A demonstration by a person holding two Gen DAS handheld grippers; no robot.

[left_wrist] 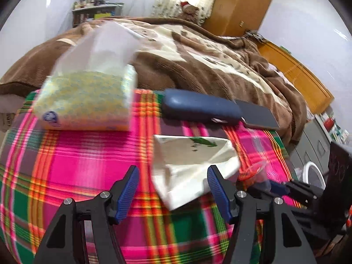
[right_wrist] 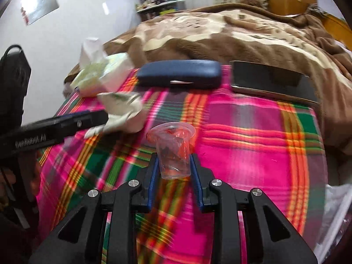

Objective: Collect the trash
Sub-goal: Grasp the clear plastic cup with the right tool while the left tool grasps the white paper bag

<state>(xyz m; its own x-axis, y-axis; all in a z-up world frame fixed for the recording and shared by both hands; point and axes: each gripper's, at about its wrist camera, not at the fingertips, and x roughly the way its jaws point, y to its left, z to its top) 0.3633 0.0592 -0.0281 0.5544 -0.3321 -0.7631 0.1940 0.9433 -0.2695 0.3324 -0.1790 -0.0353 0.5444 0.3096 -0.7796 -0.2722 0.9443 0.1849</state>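
Observation:
A crumpled white paper wrapper [left_wrist: 189,167] lies on the pink plaid cloth [left_wrist: 88,165]. My left gripper [left_wrist: 173,183] is open, with the wrapper's near part between its fingers. In the right wrist view the wrapper [right_wrist: 123,112] sits at the left gripper's tip. My right gripper [right_wrist: 173,171] is shut on a clear plastic cup [right_wrist: 173,151] with red scraps inside, held above the cloth [right_wrist: 242,154]. The cup and the right gripper show at the right edge of the left wrist view [left_wrist: 257,173].
A tissue pack [left_wrist: 88,101] stands at the cloth's far left. A dark blue glasses case [left_wrist: 200,107] and a black phone [right_wrist: 270,81] lie along the far edge. A brown blanket [left_wrist: 198,55] covers the bed behind. A white plastic bag [right_wrist: 336,215] hangs at the right.

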